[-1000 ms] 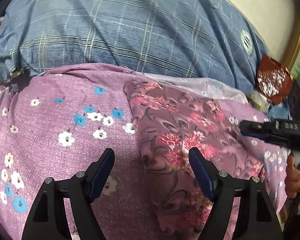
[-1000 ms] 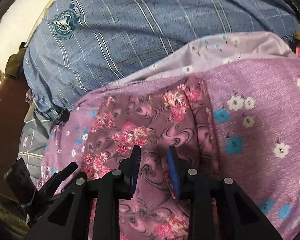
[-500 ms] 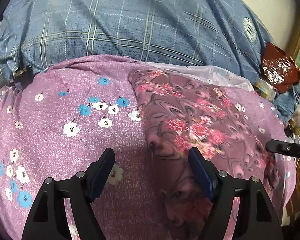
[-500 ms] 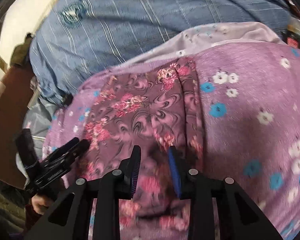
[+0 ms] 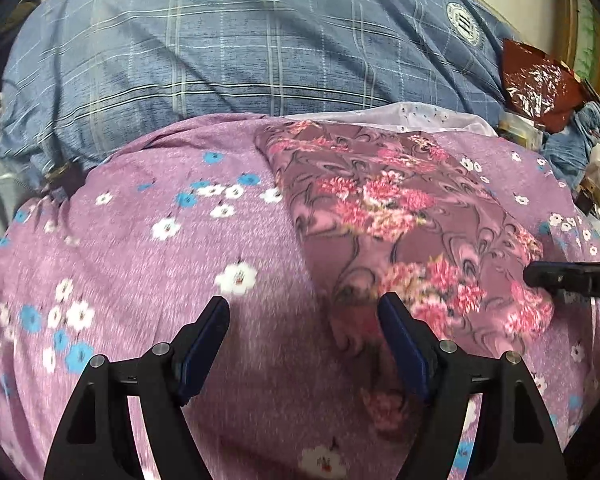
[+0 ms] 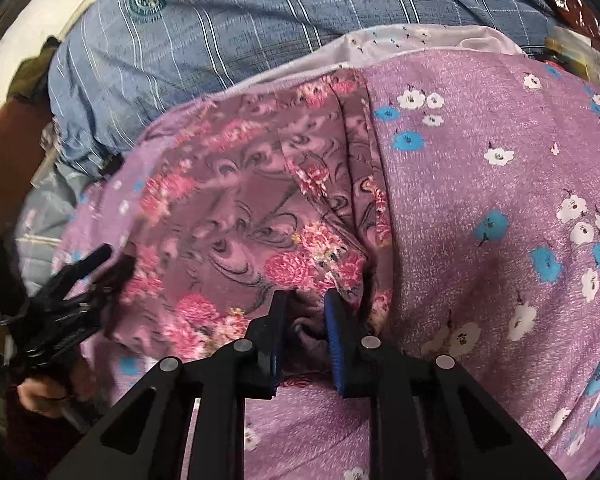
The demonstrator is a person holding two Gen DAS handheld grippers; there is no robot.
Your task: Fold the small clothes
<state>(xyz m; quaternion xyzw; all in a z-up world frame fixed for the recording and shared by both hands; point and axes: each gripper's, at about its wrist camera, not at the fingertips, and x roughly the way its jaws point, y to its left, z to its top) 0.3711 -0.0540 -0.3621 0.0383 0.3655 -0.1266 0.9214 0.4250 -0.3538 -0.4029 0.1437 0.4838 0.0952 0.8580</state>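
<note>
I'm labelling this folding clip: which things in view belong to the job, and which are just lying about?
Part of the job:
- mauve floral garment
- left gripper, jaws wide open
- right gripper, jaws narrowly apart around a fold of the garment's near edge

Lying about:
- purple flowered sheet
- blue plaid cover
- red foil wrapper

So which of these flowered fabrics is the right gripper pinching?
The mauve cloth with pink flower clusters, not the lilac sheet with blue and white blossoms; the right gripper pinches its near edge.
</note>
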